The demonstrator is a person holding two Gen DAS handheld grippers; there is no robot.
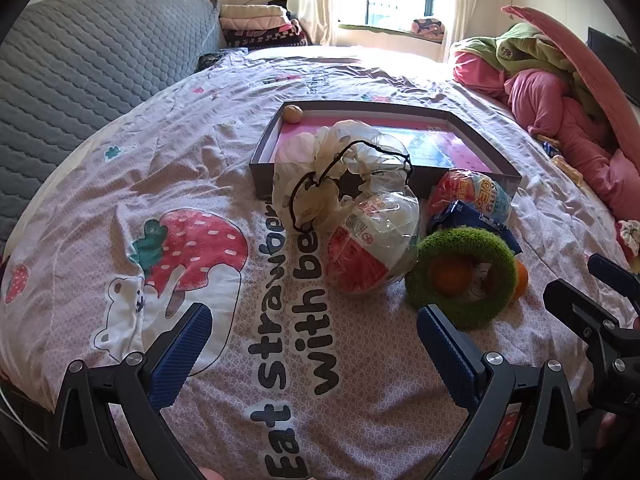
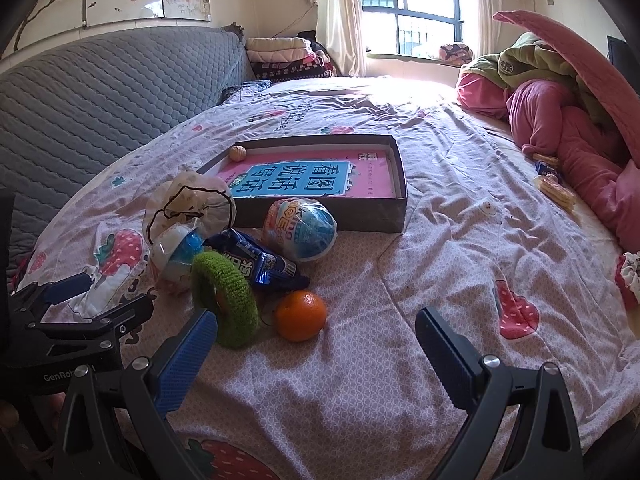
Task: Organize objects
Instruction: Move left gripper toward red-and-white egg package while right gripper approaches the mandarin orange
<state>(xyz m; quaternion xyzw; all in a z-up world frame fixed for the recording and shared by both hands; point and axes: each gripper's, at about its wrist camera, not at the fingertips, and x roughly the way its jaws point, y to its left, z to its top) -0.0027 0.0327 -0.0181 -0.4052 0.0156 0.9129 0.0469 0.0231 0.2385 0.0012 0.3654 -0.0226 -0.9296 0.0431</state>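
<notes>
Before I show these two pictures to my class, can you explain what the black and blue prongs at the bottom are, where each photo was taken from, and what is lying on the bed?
The prongs are the two fingers of a hand-held gripper, one in each of a person's hands. Each picture comes from a camera on one gripper, looking along its fingers. The left hand-held gripper and the right hand-held gripper are both open and hold nothing. On the bedsheet lie a shallow box, an orange, a green fuzzy ring, a blue snack packet, two wrapped toy balls and a white drawstring bag.

Sunlit window [image 2: 408, 4] behind bed [image 2: 460, 152]
</notes>
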